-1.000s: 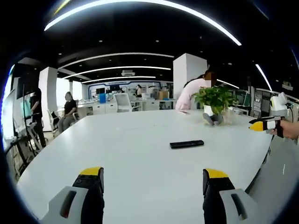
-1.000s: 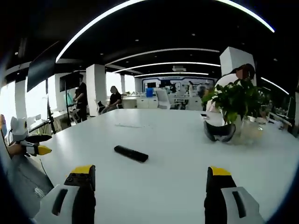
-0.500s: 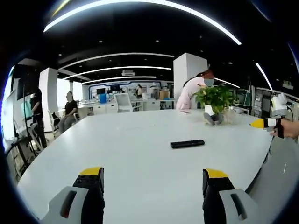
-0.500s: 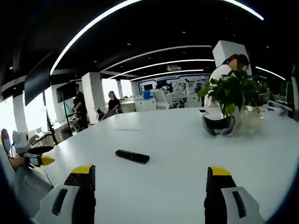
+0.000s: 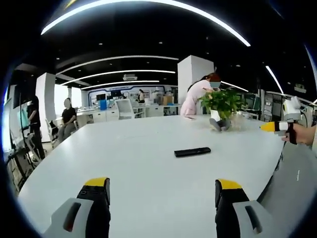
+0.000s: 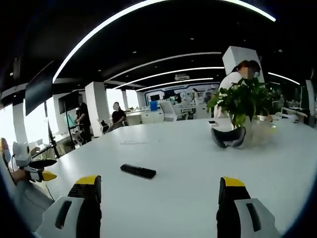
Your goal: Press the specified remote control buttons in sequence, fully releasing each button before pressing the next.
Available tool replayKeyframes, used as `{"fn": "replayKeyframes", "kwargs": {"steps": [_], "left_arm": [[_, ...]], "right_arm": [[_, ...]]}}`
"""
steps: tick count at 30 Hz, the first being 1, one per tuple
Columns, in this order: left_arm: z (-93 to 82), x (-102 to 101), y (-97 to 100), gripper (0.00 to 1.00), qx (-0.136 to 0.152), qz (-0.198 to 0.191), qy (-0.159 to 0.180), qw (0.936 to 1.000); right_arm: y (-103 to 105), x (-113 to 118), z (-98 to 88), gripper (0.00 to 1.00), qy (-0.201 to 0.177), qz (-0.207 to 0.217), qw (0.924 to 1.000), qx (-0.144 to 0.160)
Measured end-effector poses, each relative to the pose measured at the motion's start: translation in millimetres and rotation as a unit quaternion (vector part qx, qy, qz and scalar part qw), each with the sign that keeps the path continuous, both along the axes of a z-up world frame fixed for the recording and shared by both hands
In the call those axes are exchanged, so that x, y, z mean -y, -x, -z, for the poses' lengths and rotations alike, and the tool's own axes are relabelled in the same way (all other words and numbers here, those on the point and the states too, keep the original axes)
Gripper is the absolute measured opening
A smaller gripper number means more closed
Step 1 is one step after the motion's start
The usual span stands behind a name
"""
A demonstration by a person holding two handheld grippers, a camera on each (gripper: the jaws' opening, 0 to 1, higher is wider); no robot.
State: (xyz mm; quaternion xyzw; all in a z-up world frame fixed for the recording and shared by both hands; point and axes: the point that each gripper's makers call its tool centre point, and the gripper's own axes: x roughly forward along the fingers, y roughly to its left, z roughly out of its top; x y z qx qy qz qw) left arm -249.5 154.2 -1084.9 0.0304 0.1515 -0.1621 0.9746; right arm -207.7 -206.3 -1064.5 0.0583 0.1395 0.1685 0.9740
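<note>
A slim black remote control (image 5: 192,151) lies flat on the big white table (image 5: 129,163), right of centre in the left gripper view. In the right gripper view the same remote control (image 6: 138,171) lies left of centre on the table (image 6: 198,173). My left gripper (image 5: 162,184) stands open well short of it, jaws wide apart and empty. My right gripper (image 6: 159,182) is open too, with nothing between its jaws. The right gripper (image 5: 274,127) also shows at the far right of the left gripper view, held in a hand; the left gripper (image 6: 40,175) shows at the far left of the right gripper view.
A potted green plant (image 6: 240,101) stands at the table's far side beside a dark headset (image 6: 228,137) and a glass vessel (image 6: 260,134). A person in pink (image 5: 195,96) leans behind the plant. Other people (image 5: 64,119) sit or stand by desks further back.
Both cameras have drifted slightly, so the remote sits a little differently in each view. The remote itself has not moved on the table. Both grippers stay open.
</note>
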Motion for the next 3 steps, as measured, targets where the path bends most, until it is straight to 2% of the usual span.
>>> {"fn": "replayKeyframes", "kwargs": {"steps": [3], "left_arm": [[0.2,-0.3,-0.2,0.9,0.001,0.0,-0.002,1.0]], "right_arm": [[0.2,-2.1,0.7,0.99,0.005,-0.005,1.0,0.0]]}}
